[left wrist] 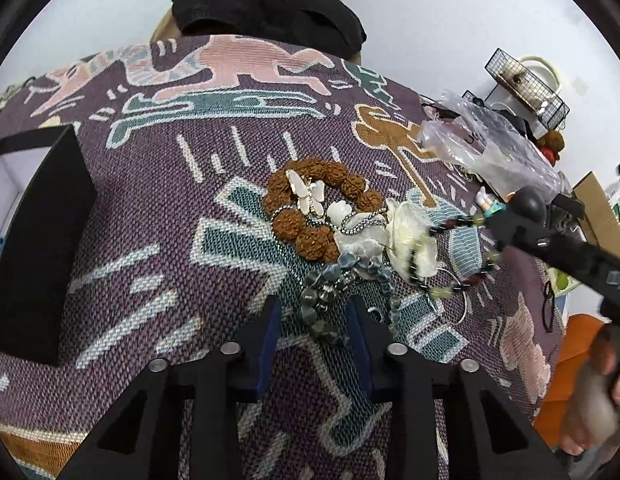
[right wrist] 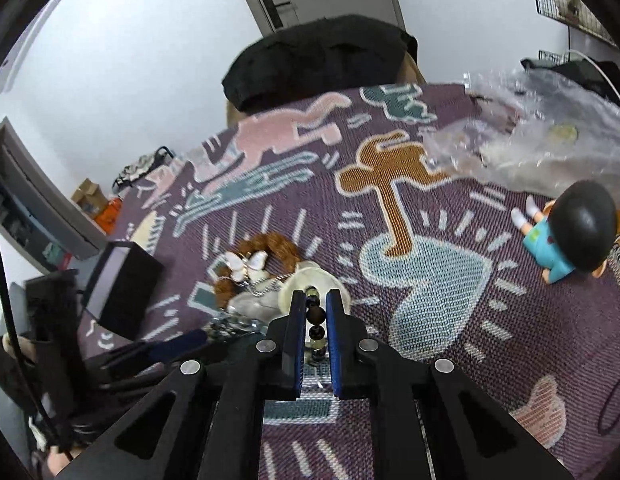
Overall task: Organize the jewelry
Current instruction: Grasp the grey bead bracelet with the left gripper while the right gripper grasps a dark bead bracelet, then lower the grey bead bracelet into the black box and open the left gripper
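A pile of jewelry lies on the patterned purple cloth: a brown seed bracelet, a white butterfly brooch, a silver chain, a white shell flower and a grey bead bracelet. My left gripper stands open, its fingers either side of the grey beads without pressing them. My right gripper is shut on a bracelet of dark and pale green beads. In the left wrist view that bracelet hangs blurred from the right gripper, above the pile's right side.
An open black box stands at the left of the cloth. A crumpled clear plastic bag and a small figurine in blue lie at the right. A black garment covers the chair behind. A hand holds the right gripper.
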A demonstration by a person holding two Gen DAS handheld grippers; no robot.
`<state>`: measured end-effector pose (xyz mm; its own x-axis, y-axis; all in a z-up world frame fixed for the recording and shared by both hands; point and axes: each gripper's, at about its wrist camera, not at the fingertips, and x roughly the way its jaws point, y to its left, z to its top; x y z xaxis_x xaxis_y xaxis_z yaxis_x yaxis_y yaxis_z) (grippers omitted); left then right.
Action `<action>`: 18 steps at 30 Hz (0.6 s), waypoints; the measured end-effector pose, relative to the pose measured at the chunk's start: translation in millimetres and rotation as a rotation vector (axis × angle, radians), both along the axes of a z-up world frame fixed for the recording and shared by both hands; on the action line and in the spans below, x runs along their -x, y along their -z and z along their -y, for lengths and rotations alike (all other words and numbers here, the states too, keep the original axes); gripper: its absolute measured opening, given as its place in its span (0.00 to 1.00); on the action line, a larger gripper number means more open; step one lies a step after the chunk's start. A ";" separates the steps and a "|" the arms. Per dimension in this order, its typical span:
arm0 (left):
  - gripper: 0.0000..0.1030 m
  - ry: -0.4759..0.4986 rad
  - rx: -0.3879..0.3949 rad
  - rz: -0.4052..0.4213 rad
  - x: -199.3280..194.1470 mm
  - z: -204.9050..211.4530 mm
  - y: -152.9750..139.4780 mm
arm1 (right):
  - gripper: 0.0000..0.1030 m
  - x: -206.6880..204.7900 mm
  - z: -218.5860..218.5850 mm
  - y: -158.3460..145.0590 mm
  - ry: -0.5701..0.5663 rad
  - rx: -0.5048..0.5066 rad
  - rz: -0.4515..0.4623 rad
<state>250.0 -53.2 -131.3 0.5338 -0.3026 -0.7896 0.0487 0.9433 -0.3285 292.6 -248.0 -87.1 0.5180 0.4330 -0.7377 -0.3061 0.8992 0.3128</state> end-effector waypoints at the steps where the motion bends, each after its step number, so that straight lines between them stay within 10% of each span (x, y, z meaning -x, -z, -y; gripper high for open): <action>1: 0.21 0.000 -0.002 -0.003 -1.6 0.6 0.4 | 0.11 2.4 0.8 -4.1 -0.002 -0.004 0.009; 3: 0.09 0.009 0.012 -0.020 -4.6 1.3 2.0 | 0.11 5.0 1.9 -9.1 -0.003 -0.013 0.019; 18: 0.09 -0.001 -0.029 0.112 18.3 -27.3 -60.1 | 0.11 19.2 -18.4 -38.1 -0.042 -0.077 0.081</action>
